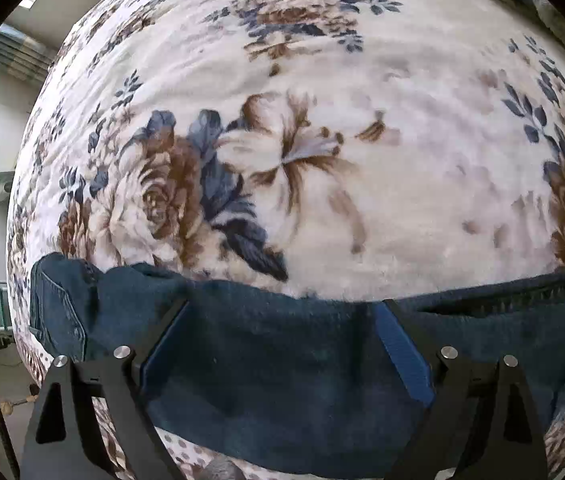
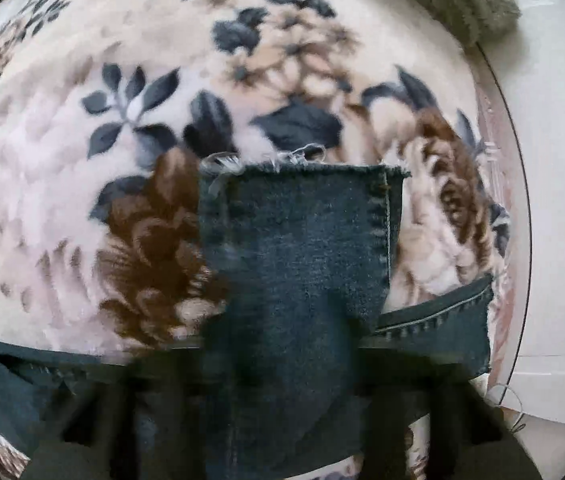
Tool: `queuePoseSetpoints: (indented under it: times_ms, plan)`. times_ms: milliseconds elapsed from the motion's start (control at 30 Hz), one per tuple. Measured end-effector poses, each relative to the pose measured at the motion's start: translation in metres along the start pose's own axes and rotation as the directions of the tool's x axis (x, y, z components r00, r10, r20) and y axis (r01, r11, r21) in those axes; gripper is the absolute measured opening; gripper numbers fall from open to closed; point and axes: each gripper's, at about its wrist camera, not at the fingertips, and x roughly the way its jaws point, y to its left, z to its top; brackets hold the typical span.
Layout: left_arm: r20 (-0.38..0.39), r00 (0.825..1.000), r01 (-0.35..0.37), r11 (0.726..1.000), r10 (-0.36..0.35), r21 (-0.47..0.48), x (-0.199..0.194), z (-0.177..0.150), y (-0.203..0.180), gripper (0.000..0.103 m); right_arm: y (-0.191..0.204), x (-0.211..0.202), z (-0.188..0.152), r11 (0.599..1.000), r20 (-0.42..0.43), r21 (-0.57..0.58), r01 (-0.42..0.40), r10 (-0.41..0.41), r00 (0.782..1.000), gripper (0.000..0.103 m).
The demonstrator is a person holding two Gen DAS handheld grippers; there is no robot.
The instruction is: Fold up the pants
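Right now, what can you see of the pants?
The pants are dark blue denim and lie on a floral blanket. In the right view, a leg end with a frayed hem and a stitched side seam drapes over the blurred right hand-held gripper. In the left view, cloth lies between the open fingers of the left hand-held gripper, a pocket at far left.

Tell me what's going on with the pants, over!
Left gripper open, fingers straddling the dark denim pants. Right gripper blurred under a frayed pant leg; grip unclear. Pants lie on the floral blanket. Nothing blocking.
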Motion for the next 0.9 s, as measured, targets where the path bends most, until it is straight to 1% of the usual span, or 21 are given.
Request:
queuePoseSetpoints:
  times_ms: [67,100,133,167,200,233,267,333,400,433,467,500,533,567,667,700,767,800,833,867,900]
  plan:
    - [-0.014,1.000,0.011,1.000,-0.011,-0.002,-0.001,-0.004,-0.004,0.092,-0.029,-0.015,-0.011,0.993,0.043,0.112,-0.043,0.039,0.998,0.015]
    - [-0.021,1.000,0.015,1.000,-0.015,-0.001,-0.001,-0.006,-0.006,0.092,-0.053,-0.024,-0.022,0.977,0.068,0.202,-0.075,0.062,0.996,0.015]
    - [-0.027,1.000,0.017,1.000,-0.017,0.001,-0.002,-0.009,-0.009,0.092,-0.070,-0.027,-0.031,0.960,0.079,0.264,-0.097,0.078,0.994,0.015]
    - [-0.033,0.999,0.020,1.000,-0.020,0.008,-0.003,-0.013,-0.013,0.092,-0.091,-0.030,-0.042,0.932,0.088,0.340,-0.124,0.099,0.991,0.014]
    - [-0.035,0.999,0.023,1.000,-0.022,0.011,-0.004,-0.015,-0.015,0.092,-0.114,-0.027,-0.056,0.892,0.088,0.427,-0.151,0.125,0.988,0.014]
    - [-0.035,0.999,0.025,1.000,-0.024,0.015,-0.006,-0.019,-0.019,0.092,-0.135,-0.021,-0.071,0.842,0.084,0.509,-0.181,0.160,0.983,0.015]
    - [-0.035,0.999,0.028,0.999,-0.027,0.018,-0.007,-0.021,-0.022,0.092,-0.154,-0.010,-0.087,0.779,0.083,0.587,-0.220,0.213,0.974,0.015]
    - [-0.043,0.998,0.041,0.999,-0.039,0.025,-0.008,-0.026,-0.030,0.092,-0.171,0.012,-0.108,0.696,0.076,0.664,-0.274,0.302,0.950,0.015]
    - [-0.057,0.997,0.050,0.998,-0.048,0.030,-0.007,-0.028,-0.038,0.092,-0.182,0.031,-0.122,0.620,0.088,0.722,-0.306,0.357,0.930,0.013]
    - [-0.068,0.997,0.051,0.998,-0.049,0.028,-0.006,-0.029,-0.041,0.092,-0.183,0.034,-0.127,0.605,0.101,0.731,-0.317,0.363,0.926,0.007]
    - [-0.069,0.996,0.051,0.998,-0.048,0.031,-0.006,-0.029,-0.043,0.092,-0.184,0.033,-0.127,0.595,0.123,0.732,-0.332,0.363,0.924,0.007]
    - [-0.068,0.996,0.052,0.998,-0.049,0.034,-0.007,-0.029,-0.045,0.092,-0.186,0.030,-0.125,0.598,0.146,0.722,-0.348,0.360,0.922,0.006]
    - [-0.066,0.997,0.053,0.998,-0.051,0.033,-0.008,-0.029,-0.046,0.092,-0.187,0.021,-0.122,0.601,0.181,0.708,-0.371,0.354,0.918,0.005]
    - [-0.061,0.997,0.055,0.998,-0.053,0.030,-0.009,-0.028,-0.046,0.092,-0.187,0.007,-0.118,0.600,0.223,0.691,-0.402,0.352,0.909,0.005]
    - [-0.044,0.996,0.077,0.997,-0.077,0.001,-0.016,-0.024,-0.041,0.092,-0.185,-0.047,-0.111,0.585,0.374,0.641,-0.496,0.326,0.868,0.005]
    - [-0.032,0.996,0.087,0.996,-0.088,-0.013,-0.020,-0.022,-0.039,0.092,-0.186,-0.069,-0.109,0.598,0.434,0.609,-0.522,0.300,0.850,0.005]
    - [0.000,0.996,0.090,0.995,-0.090,-0.036,-0.027,-0.019,-0.035,0.092,-0.188,-0.086,-0.098,0.627,0.483,0.569,-0.532,0.269,0.833,0.005]
    - [0.013,0.996,0.091,0.995,-0.091,-0.045,-0.029,-0.018,-0.033,0.092,-0.188,-0.084,-0.096,0.647,0.482,0.560,-0.518,0.255,0.839,0.005]
    - [0.014,0.996,0.088,0.995,-0.088,-0.048,-0.029,-0.018,-0.034,0.092,-0.189,-0.074,-0.097,0.652,0.460,0.571,-0.499,0.250,0.852,0.005]
    - [0.012,0.996,0.085,0.995,-0.084,-0.051,-0.028,-0.017,-0.034,0.092,-0.191,-0.059,-0.098,0.654,0.424,0.588,-0.476,0.252,0.870,0.005]
    - [0.006,0.997,0.082,0.995,-0.082,-0.054,-0.026,-0.018,-0.035,0.092,-0.195,-0.038,-0.101,0.658,0.378,0.597,-0.459,0.274,0.884,0.005]
